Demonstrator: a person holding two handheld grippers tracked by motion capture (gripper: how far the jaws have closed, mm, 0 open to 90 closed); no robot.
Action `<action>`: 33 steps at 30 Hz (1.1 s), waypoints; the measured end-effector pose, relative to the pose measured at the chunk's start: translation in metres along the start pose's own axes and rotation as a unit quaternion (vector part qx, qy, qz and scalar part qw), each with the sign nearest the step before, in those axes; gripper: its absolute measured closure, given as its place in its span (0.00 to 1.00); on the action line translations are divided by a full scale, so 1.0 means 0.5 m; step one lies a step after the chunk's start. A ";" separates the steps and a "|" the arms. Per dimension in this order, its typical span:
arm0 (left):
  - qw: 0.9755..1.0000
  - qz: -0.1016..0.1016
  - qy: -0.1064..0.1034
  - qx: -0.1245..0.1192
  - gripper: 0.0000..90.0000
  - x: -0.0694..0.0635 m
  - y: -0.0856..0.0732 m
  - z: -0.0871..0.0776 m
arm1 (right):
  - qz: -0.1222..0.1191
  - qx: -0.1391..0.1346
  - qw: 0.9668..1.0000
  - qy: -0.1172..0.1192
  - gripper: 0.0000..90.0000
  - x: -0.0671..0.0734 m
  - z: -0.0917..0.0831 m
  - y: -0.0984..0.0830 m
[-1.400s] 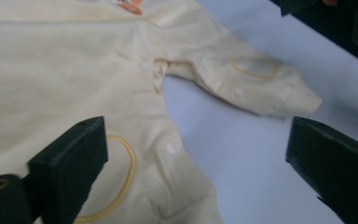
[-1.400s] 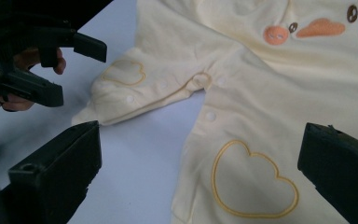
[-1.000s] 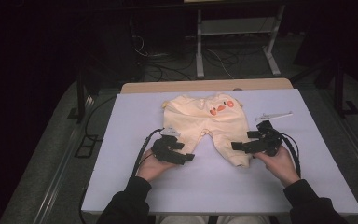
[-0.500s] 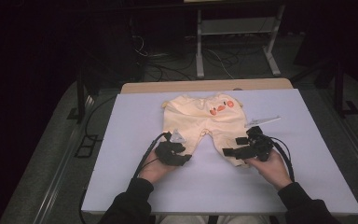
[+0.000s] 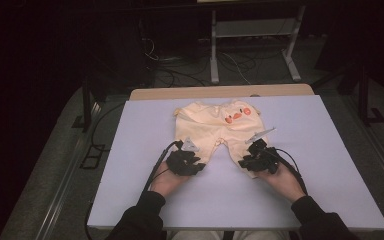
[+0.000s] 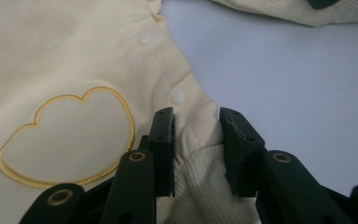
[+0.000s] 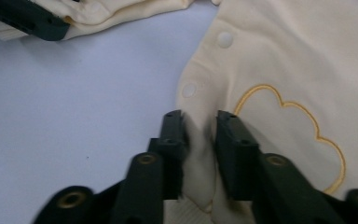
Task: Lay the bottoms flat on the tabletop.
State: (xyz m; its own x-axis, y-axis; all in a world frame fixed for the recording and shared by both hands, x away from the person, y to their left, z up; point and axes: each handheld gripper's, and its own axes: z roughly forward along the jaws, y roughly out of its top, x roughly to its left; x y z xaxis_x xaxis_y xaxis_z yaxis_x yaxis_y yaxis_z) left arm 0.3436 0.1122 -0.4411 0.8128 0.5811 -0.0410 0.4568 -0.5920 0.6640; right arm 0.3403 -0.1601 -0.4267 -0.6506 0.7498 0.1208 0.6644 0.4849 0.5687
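Observation:
Cream-yellow baby pants (image 5: 215, 125) with an orange patch lie flat on the pale lavender table (image 5: 330, 150), legs toward me. My left gripper (image 5: 192, 162) sits at the left leg's hem. In the left gripper view its jaws (image 6: 196, 140) have just been closing and pinch the ribbed cuff beside the snaps and an embroidered cloud (image 6: 65, 135). My right gripper (image 5: 247, 162) sits at the right leg's hem. Its jaws (image 7: 199, 140) have just been closing too and squeeze a fold of fabric (image 7: 298, 60) near the snaps.
A wooden board edge (image 5: 220, 92) runs along the table's far side. Behind it stand a metal frame (image 5: 252, 35) and floor cables (image 5: 170, 65). Each gripper's cable trails back along the forearm. Bare table surface lies on both sides of the pants.
My right gripper has slid left and down onto the right leg's hem, and its jaws have narrowed on the fabric. The left gripper stayed put while its jaws narrowed on the cuff.

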 end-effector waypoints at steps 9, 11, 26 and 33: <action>1.000 -0.004 0.003 0.001 0.76 -0.002 0.004 -0.002 | 0.080 -0.023 0.994 0.075 0.95 -0.046 -0.021 -0.003; 1.000 -0.008 -0.002 0.001 0.77 0.000 0.004 -0.003 | 0.109 -0.038 0.987 0.115 0.95 -0.061 -0.031 -0.008; 1.000 -0.013 -0.006 0.000 0.77 0.003 0.004 -0.008 | 0.066 -0.036 0.995 0.065 0.60 -0.027 -0.038 -0.027; 1.000 -0.018 -0.009 -0.003 0.77 0.004 0.004 -0.010 | 0.040 -0.033 0.996 0.079 0.54 0.020 -0.040 -0.021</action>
State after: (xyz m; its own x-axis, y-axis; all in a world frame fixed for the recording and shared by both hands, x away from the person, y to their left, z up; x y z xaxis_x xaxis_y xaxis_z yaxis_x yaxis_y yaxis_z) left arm 0.3444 0.1150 -0.4361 0.8019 0.5924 -0.0780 0.4839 -0.5673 0.6664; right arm 0.3194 -0.1665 -0.4152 -0.6493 0.7027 0.2907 0.6942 0.3917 0.6038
